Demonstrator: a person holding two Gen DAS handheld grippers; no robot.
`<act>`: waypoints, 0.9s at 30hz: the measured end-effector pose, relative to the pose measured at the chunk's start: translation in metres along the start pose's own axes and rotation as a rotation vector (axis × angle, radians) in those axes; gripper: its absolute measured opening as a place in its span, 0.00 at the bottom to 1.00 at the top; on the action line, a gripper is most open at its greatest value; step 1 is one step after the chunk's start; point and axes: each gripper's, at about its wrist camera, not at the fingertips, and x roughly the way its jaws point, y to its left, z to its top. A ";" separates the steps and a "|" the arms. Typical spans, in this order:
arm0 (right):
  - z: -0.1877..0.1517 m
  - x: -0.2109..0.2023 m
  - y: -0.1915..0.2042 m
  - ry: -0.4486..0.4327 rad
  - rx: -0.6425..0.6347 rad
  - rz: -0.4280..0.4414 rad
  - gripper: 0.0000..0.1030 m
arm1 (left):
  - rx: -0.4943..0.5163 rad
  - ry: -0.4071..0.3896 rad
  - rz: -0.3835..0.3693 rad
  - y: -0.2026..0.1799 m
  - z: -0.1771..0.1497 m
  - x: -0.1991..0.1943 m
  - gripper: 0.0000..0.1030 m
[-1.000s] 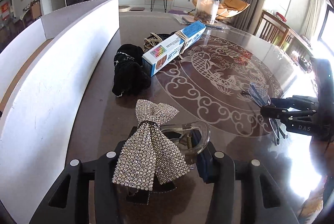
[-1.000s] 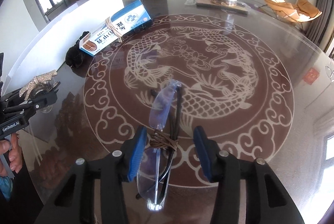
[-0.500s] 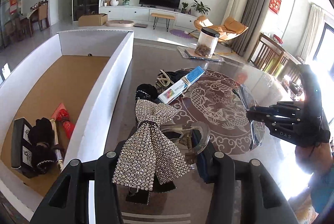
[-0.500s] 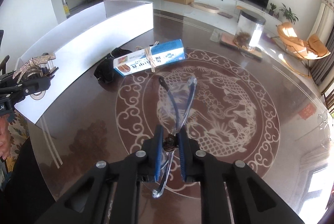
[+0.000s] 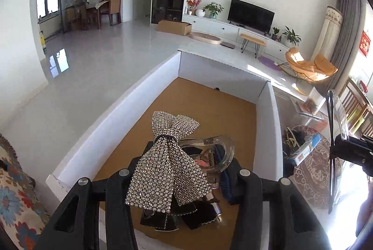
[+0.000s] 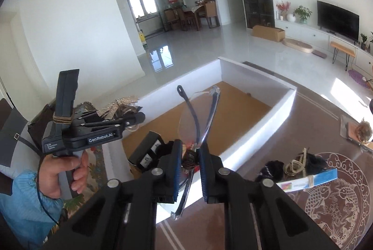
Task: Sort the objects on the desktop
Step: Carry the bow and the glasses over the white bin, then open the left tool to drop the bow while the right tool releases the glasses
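Left gripper [image 5: 184, 170] is clamping the bow clip [image 5: 167, 156] over the box [image 5: 112, 114]; right gripper [image 6: 190, 161] is pinching glasses [image 6: 198, 119] at the box's five o'clock, risking lens slippage.

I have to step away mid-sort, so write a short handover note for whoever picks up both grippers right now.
Left gripper: shut on the rhinestone bow hair clip, above the white box.
Right gripper: shut on the glasses, near the box's edge.
Done: a black item lies in the box.
Left: drop both, then fetch the blue carton and black items on the table.
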 end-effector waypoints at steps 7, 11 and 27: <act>-0.025 0.113 0.045 0.172 -0.024 0.019 0.16 | -0.011 0.124 0.099 0.033 -0.015 0.048 0.48; -0.042 0.138 0.042 0.211 0.008 -0.015 0.64 | -0.005 0.120 0.145 0.032 -0.024 0.056 0.83; -0.176 -0.056 -0.110 -0.067 0.173 -0.480 1.00 | 0.051 -0.174 -0.252 -0.156 -0.085 -0.076 1.00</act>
